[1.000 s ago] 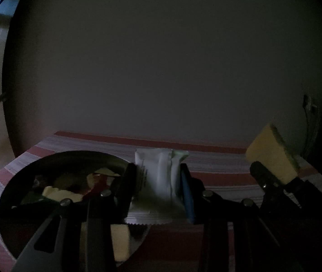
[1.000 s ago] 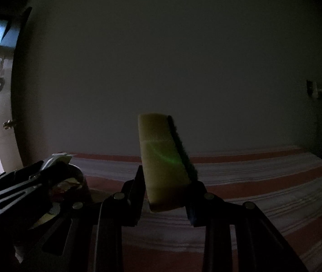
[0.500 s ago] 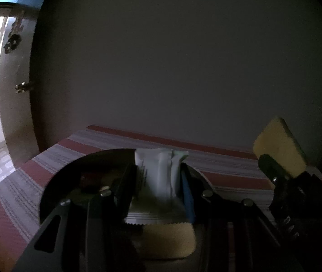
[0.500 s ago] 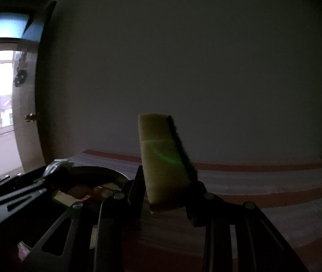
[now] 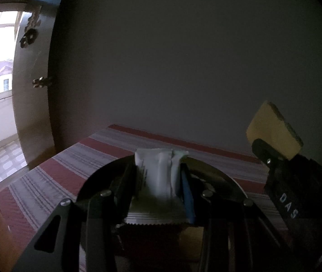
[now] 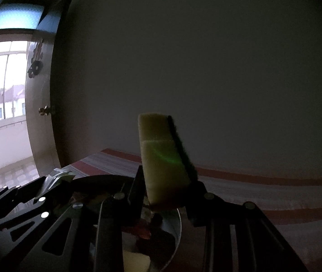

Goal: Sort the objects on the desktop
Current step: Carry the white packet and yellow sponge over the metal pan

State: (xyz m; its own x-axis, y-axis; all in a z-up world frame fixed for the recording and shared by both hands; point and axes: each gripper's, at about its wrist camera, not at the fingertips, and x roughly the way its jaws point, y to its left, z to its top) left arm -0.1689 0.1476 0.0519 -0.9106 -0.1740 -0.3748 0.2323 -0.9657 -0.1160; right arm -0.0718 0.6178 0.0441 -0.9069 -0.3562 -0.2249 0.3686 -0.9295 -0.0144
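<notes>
My left gripper (image 5: 158, 179) is shut on a white sachet (image 5: 158, 181) and holds it over a round dark bowl (image 5: 219, 176). In the right wrist view my right gripper (image 6: 167, 183) is shut on a yellow sponge (image 6: 161, 158) with a dark green scouring side, standing upright above the bowl (image 6: 176, 226). The bowl holds several small items, dim and hard to tell apart. The sponge (image 5: 272, 131) and the right gripper also show at the right of the left wrist view. At the left of the right wrist view, the left gripper (image 6: 54, 181) holds the sachet.
The table wears a red and grey striped cloth (image 5: 74, 165). A plain wall (image 5: 183, 68) rises behind it. At the left stands a dark wooden door (image 5: 34, 90) with a bright window (image 6: 2, 86) beyond it. The table's left edge (image 5: 0, 206) is close.
Both views have swung left, so the door and window show more. The bowl has slid rightward under both grippers. The sachet and the sponge stay gripped.
</notes>
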